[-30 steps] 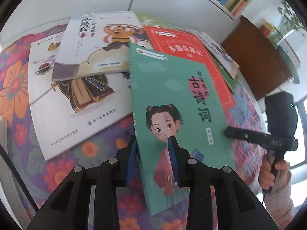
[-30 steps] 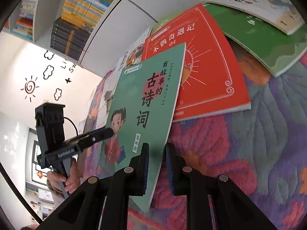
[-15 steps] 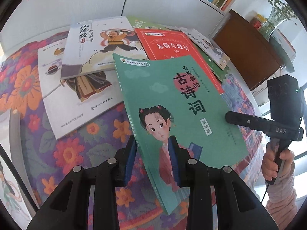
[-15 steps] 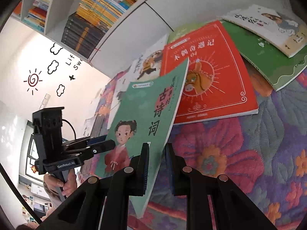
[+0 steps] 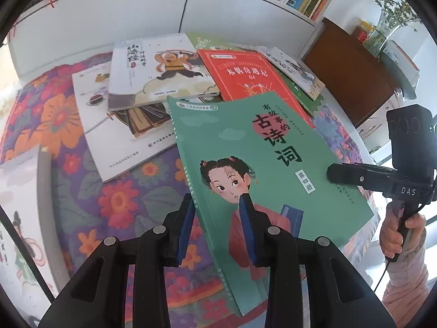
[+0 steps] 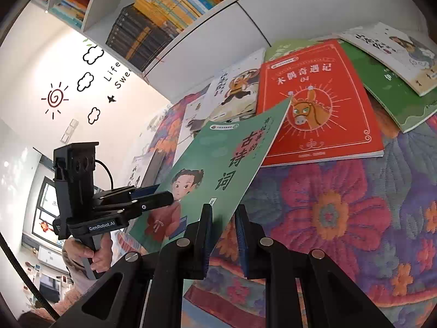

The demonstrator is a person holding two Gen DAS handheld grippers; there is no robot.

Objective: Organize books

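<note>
we hold the teal book (image 5: pixel 262 164) clear of the floral surface (image 5: pixel 114 199), left hand-held gripper (image 5: pixel 217 229) and right hand-held gripper (image 6: pixel 222 235) both clamped on it; red book (image 5: pixel 245 73) and others at twelve o'clock lie unsorted.

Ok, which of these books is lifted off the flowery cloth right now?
The teal-green paperback with the cartoon girl: both grippers' jaws clamp its edges, holding it tilted in the air. The red donkey-cover book and the others lie flat.
</note>
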